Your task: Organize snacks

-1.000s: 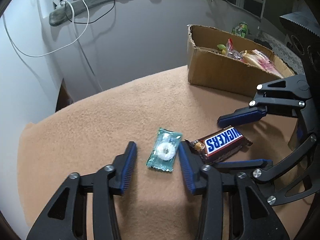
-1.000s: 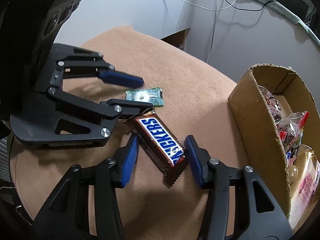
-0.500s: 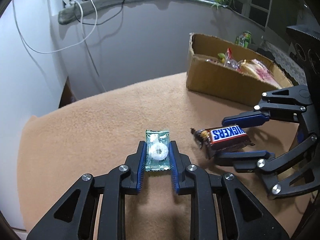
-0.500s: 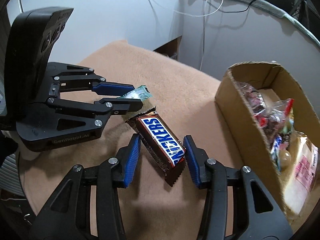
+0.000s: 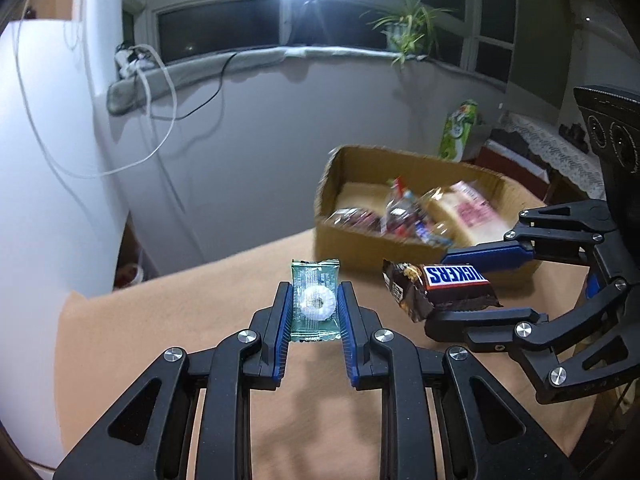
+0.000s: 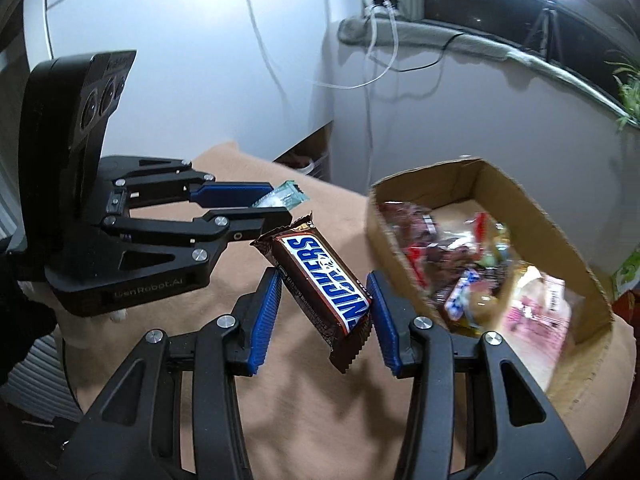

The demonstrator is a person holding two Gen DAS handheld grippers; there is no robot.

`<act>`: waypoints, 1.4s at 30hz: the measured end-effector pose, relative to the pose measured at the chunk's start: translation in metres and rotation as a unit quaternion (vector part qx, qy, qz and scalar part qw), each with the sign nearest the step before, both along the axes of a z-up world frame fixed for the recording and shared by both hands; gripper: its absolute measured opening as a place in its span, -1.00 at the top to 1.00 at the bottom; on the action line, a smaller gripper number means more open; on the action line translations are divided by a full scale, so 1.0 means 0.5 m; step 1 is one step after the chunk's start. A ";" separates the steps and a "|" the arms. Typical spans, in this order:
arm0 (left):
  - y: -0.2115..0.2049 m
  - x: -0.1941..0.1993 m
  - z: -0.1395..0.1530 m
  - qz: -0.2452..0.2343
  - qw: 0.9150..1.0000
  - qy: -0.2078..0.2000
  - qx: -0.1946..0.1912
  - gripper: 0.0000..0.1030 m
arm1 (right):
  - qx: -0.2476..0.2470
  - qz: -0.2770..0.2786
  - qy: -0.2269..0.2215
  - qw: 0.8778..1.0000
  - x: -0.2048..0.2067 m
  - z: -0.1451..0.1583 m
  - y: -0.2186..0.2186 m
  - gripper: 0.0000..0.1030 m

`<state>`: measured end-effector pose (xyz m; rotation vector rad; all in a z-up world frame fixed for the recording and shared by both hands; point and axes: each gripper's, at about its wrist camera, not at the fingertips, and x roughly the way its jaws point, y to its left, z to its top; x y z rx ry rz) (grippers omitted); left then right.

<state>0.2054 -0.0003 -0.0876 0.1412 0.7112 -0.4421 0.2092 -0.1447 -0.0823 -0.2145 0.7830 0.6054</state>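
Note:
A green packet holding a white ring mint (image 5: 315, 300) hangs above the tan table, pinched by my left gripper (image 5: 314, 296), which is shut on it. In the right wrist view the same left gripper (image 6: 276, 204) shows from the side with the mint packet (image 6: 282, 194) poking out. My right gripper (image 6: 323, 280) is shut on a Snickers bar (image 6: 324, 276), lifted off the cloth and lying aslant between the blue pads. From the left wrist view the Snickers bar (image 5: 440, 286) sits in the right gripper (image 5: 466, 284). A cardboard box (image 6: 588, 276) with several snacks stands just beyond.
The tan cloth table (image 5: 180, 328) ends at a pale wall with hanging white cables (image 5: 160, 92). A green snack bag (image 5: 460, 128) stands behind the cardboard box (image 5: 356, 240). A bright lamp and a potted plant (image 5: 404, 32) sit at the window ledge.
Both grippers closed on their snacks and rose off the table. The mint packet and the Snickers bar went up with them, and the box now looks closer ahead.

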 end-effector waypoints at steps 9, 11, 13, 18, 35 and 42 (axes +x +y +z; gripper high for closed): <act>-0.082 0.005 0.028 -0.024 0.999 -0.014 -0.019 0.59 | 0.000 -0.052 -0.018 0.998 0.002 0.021 -0.096 0.10; -0.099 0.010 0.032 -0.028 0.999 -0.015 -0.022 0.59 | 0.000 -0.063 -0.019 0.998 0.003 0.022 -0.117 0.10; -0.119 0.016 0.035 -0.032 0.999 -0.016 -0.025 0.59 | -0.003 -0.074 -0.021 0.997 0.006 0.023 -0.137 0.10; -0.163 0.025 0.040 -0.044 0.999 -0.019 -0.027 0.59 | -0.008 -0.096 -0.023 0.995 0.012 0.025 -0.180 0.10; -0.247 0.042 0.060 -0.051 0.998 -0.036 -0.017 0.57 | -0.023 -0.143 -0.034 0.989 0.023 0.024 -0.239 0.01; -0.254 0.037 0.075 -0.037 0.998 -0.049 -0.013 0.08 | -0.019 -0.154 -0.045 0.987 0.010 0.037 -0.246 -0.21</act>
